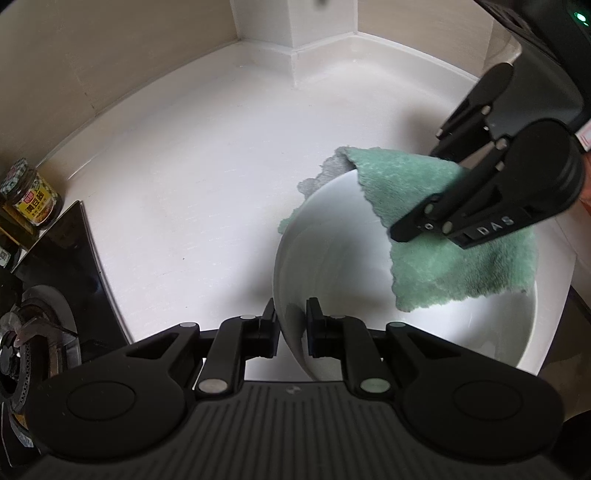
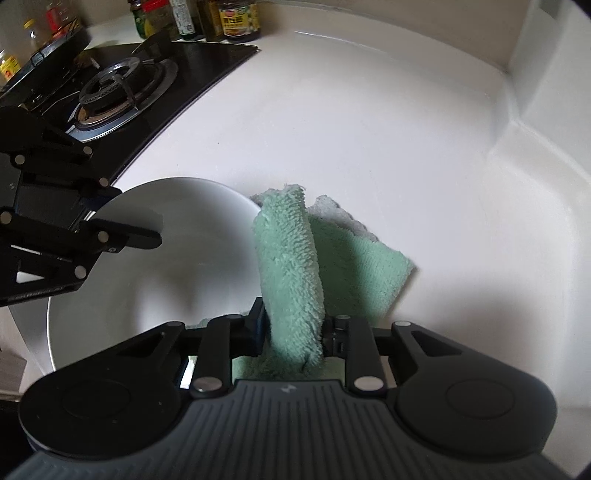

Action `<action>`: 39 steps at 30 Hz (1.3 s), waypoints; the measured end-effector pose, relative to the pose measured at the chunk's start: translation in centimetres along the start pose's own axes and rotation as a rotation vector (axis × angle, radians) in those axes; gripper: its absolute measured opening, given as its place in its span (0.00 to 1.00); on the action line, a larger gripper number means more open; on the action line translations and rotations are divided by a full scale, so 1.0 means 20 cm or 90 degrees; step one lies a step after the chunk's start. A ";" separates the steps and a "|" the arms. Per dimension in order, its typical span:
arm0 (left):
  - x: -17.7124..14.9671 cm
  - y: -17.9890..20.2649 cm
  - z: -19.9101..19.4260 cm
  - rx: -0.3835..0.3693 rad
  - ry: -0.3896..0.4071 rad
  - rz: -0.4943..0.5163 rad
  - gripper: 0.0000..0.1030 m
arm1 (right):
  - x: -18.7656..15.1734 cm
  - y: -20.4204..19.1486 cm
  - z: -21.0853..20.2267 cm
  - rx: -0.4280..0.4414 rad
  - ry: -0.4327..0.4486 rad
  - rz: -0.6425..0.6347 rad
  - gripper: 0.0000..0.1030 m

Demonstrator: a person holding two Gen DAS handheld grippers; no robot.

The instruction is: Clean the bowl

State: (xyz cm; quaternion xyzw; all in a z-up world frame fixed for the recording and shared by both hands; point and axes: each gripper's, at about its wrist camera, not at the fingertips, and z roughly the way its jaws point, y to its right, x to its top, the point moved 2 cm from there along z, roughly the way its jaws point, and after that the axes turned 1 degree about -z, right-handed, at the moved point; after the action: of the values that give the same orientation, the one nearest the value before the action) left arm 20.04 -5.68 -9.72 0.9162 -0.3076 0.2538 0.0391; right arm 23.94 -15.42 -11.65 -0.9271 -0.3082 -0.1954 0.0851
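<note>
A white bowl point(image 1: 332, 258) stands tilted on the white counter. My left gripper point(image 1: 291, 317) is shut on its near rim, one finger inside and one outside. A green cloth point(image 1: 443, 240) hangs over the bowl's far rim and down into it. My right gripper point(image 1: 402, 229) comes in from the upper right and is shut on the cloth. In the right wrist view the bowl point(image 2: 166, 277) is at the left, the cloth point(image 2: 291, 277) is pinched between my right gripper's point(image 2: 293, 325) fingers, and my left gripper point(image 2: 125, 229) holds the bowl's left rim.
A black gas hob with a burner point(image 2: 118, 88) lies left of the bowl. Jars and bottles point(image 2: 236, 18) stand behind it; one jar point(image 1: 31, 192) shows at the left. The white counter point(image 1: 203, 184) runs back to a raised wall edge and corner point(image 1: 295, 55).
</note>
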 end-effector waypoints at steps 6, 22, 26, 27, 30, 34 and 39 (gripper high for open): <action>0.01 0.01 0.00 -0.016 -0.002 0.028 0.13 | -0.05 -0.02 -0.03 0.010 -0.026 -0.033 0.19; 0.01 -0.01 -0.02 -0.061 -0.006 -0.003 0.10 | 0.16 -0.11 0.02 0.031 -0.029 -0.217 0.25; -0.02 -0.03 -0.03 -0.069 -0.009 -0.071 0.10 | 0.13 -0.05 0.01 0.041 -0.010 -0.134 0.23; -0.03 -0.02 -0.04 -0.066 -0.010 -0.079 0.10 | 0.12 -0.04 0.00 0.041 -0.002 -0.107 0.22; -0.04 -0.01 -0.06 -0.058 -0.013 -0.103 0.10 | 0.06 -0.02 -0.02 0.031 0.005 -0.060 0.20; 0.00 0.01 -0.04 -0.053 -0.024 -0.062 0.09 | -0.02 -0.01 -0.04 0.013 0.005 -0.016 0.19; 0.05 0.02 -0.04 -0.079 -0.031 0.013 0.09 | -0.04 -0.01 -0.03 0.030 -0.042 -0.090 0.18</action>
State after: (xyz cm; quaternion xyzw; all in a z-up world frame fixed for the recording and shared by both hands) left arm 20.18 -6.38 -8.54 0.9148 -0.3330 0.2122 0.0854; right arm 23.07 -15.89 -11.38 -0.9067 -0.3802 -0.1627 0.0826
